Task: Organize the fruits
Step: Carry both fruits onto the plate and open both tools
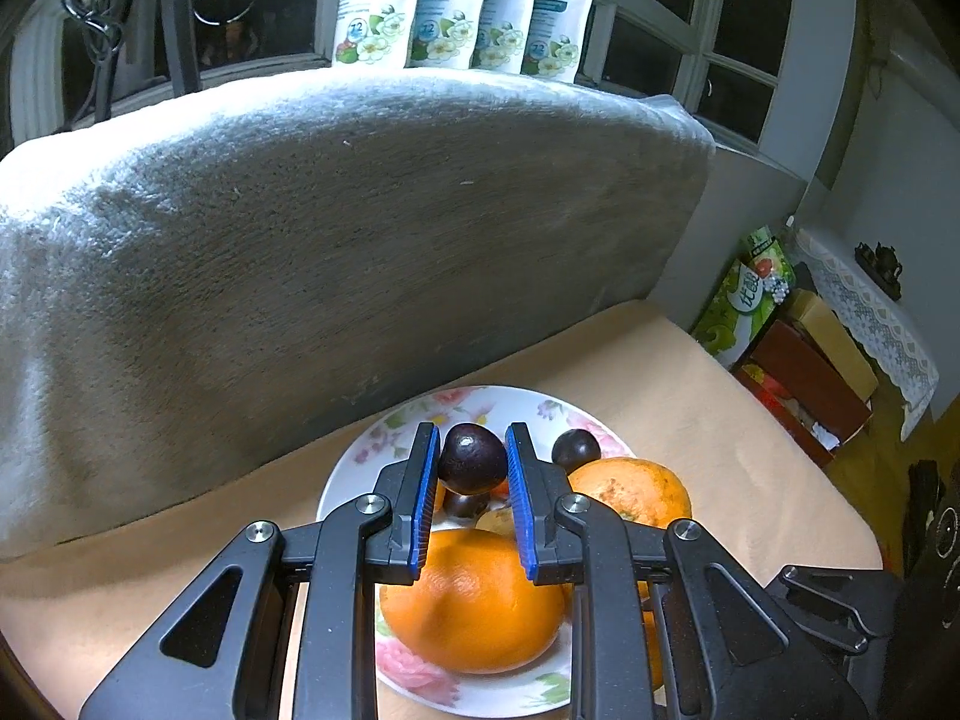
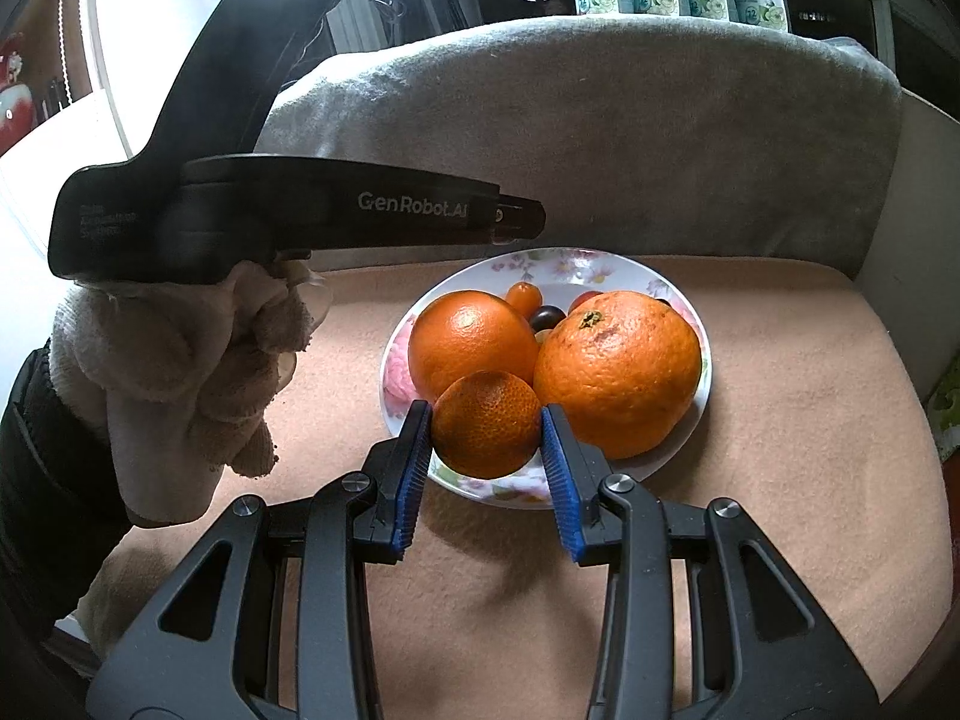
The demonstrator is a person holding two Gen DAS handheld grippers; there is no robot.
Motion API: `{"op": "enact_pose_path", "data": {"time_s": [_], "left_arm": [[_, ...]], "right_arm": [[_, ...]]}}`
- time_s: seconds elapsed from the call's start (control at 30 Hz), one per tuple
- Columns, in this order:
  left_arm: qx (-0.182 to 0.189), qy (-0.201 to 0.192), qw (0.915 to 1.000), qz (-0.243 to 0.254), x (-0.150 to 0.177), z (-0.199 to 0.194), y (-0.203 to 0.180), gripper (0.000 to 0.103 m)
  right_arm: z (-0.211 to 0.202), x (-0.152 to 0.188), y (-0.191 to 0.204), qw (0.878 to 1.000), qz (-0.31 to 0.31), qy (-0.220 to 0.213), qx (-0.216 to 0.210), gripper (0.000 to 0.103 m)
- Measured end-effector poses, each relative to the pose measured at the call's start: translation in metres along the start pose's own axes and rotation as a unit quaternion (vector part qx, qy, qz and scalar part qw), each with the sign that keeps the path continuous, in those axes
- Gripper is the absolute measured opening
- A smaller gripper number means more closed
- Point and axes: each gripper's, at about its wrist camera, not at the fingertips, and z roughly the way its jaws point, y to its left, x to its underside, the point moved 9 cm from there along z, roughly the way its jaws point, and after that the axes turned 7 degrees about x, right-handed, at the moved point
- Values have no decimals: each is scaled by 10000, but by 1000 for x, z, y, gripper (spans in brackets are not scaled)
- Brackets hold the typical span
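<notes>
A grey plush blanket [image 1: 336, 228] drapes over a backrest across the middle of the left wrist view, above a peach-coloured seat cover [image 1: 708, 396] that runs along the lower part. Four white pouches [image 1: 462, 6] printed with flowers stand in a row at the top centre against dark window panes [image 1: 738, 12]. At the right edge, a green carton [image 1: 744, 306] leans beside stacked boxes [image 1: 810, 372].

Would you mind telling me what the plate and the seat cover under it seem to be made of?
Plate: probably glazed ceramic or melamine, since it is glossy white with a printed flower pattern. Seat cover: a soft, matte peach fabric, fleece-like, with a fuzzy nap and no shine.
</notes>
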Motion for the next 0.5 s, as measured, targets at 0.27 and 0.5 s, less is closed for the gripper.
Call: {"op": "enact_pose_path", "data": {"time_s": [0.27, 0.5], "left_arm": [[-16, -29, 10000, 69, -3, 0, -4, 21], [-26, -62, 9999, 91, -5, -1, -6, 28]], "right_arm": [[3, 1, -1, 10000, -25, 16, 90, 39], [5, -1, -3, 9999, -43, -2, 104, 39]]}}
